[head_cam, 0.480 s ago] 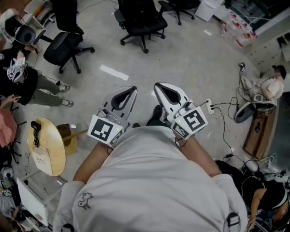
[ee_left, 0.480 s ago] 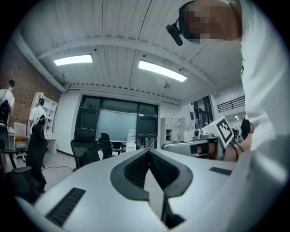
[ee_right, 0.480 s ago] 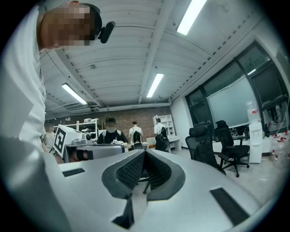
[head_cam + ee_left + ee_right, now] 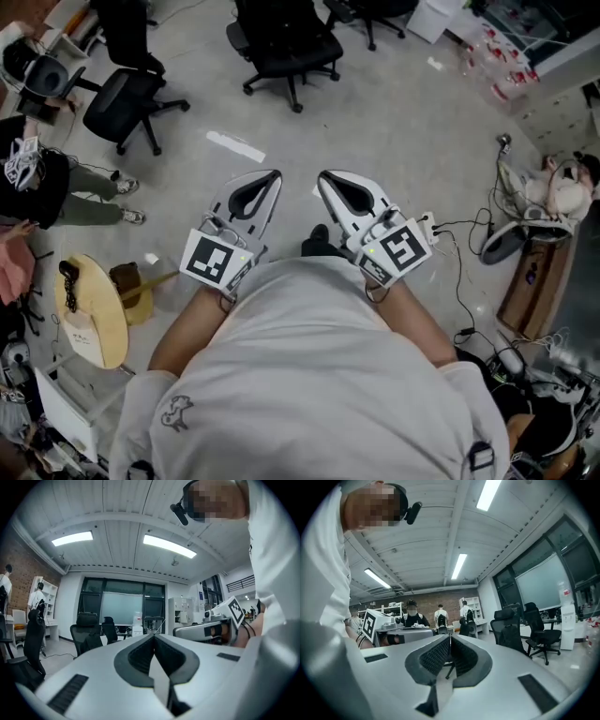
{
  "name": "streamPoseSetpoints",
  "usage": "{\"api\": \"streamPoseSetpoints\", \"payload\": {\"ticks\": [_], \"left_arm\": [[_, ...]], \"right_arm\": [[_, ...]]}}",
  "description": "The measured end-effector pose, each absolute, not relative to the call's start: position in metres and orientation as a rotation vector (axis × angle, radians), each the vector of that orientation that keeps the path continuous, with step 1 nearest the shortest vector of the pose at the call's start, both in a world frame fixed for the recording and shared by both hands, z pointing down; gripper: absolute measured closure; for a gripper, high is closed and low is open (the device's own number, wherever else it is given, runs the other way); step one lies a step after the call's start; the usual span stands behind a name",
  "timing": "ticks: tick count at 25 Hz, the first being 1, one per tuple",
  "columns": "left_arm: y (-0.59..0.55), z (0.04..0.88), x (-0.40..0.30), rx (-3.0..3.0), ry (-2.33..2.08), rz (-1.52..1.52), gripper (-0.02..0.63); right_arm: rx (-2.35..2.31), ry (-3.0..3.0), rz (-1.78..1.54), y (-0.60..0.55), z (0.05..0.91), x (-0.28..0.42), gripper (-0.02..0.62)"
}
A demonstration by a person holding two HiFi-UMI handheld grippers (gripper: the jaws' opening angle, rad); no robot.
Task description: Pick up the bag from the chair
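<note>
Standing in the head view with the left claw and right claw held side by side near the chest, the person seems, by my judgement, to be approaching; I cannot pick out any bag on the office chairs ahead, and against the earlier frame those chairs and the round tabletop sit slightly further left while the claws have hardly moved. The left gripper view shows its jaws clenched on nothing. The right gripper view shows the same, so the next move calls for nearing the chair, locating the bag and parting one claw.
</note>
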State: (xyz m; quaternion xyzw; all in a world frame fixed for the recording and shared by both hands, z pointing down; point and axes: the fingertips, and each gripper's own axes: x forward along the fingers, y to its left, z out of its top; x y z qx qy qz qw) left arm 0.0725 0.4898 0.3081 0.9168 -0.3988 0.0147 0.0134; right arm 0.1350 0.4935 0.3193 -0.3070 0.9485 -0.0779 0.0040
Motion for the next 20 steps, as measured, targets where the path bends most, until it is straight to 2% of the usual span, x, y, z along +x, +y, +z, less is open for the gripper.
{"api": "streamPoseSetpoints", "payload": {"ticks": [10, 20], "left_arm": [[0.398, 0.325, 0.129, 2.821, -1.322, 0.119, 0.595], [0.311, 0.332, 0.110, 2.807, -1.312, 0.072, 0.595]], "right_arm": [[-0.910, 3.004, -0.276, 0.395, 0.322, 0.204, 0.561], [-0.959, 2.998, -0.337, 0.319, 0.337, 0.200, 0.560]]}}
